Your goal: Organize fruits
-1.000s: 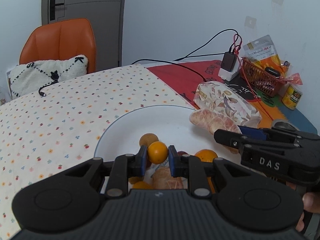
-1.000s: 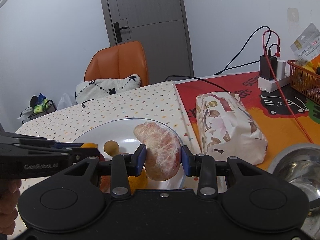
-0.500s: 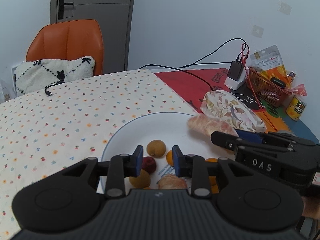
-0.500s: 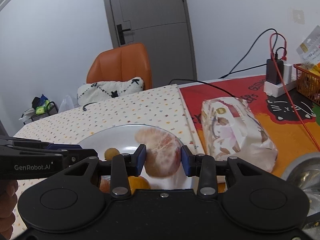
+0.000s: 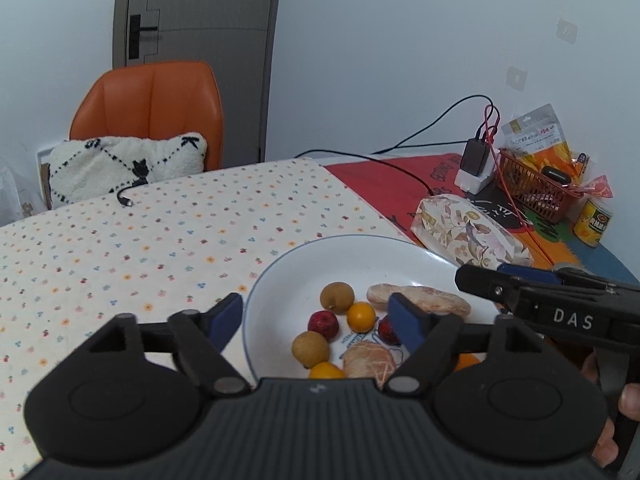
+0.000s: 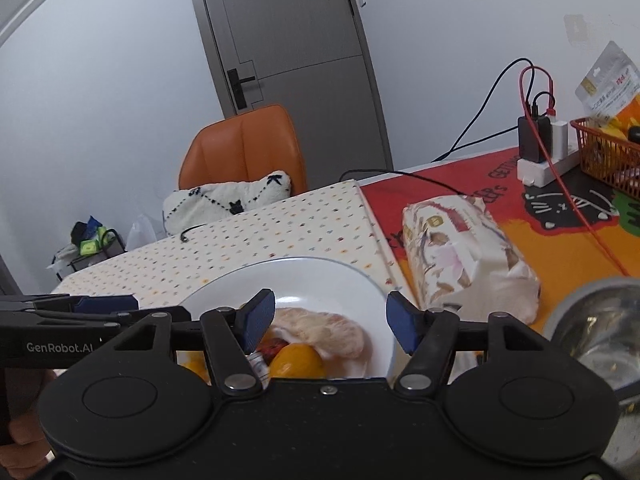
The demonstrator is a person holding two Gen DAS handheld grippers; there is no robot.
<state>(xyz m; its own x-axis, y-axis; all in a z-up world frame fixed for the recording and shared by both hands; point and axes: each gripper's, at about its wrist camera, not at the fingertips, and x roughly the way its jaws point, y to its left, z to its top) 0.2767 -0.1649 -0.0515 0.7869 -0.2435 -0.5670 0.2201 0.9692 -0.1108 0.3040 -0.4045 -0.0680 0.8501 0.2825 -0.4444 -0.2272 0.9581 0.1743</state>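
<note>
1. Both grips have let go since a second ago: the small orange fruit (image 5: pixel 361 317) that sat pinched in the left gripper (image 5: pixel 316 318) now lies in the white plate (image 5: pixel 280 280), and the peeled citrus segment (image 5: pixel 418 300) that the right gripper (image 6: pixel 330 322) carried rests there too.
2. Left fingers (image 5: pixel 224 318) are spread wide with nothing between them; the right fingers (image 6: pixel 256 320) are likewise spread, hovering just above the segment.
3. Writing: "DAS" in white on the right tool's black body as seen from the left wrist camera, and "GenRobot.AI" on the left tool's side in the right wrist view (the red mat's lettering is too cut off to read whole).
4. Around the orange fruit in the plate lie two brown longans (image 5: pixel 337 297), red berries (image 5: pixel 323 323) and another peeled piece (image 5: pixel 368 362).
5. On the counter (image 5: pixel 140 248), just right of the plate, sits a floral tissue pack (image 5: pixel 468 228).
6. A person's fingertips (image 5: pixel 630 400) wrap the right tool's handle at the lower right edge.
</note>
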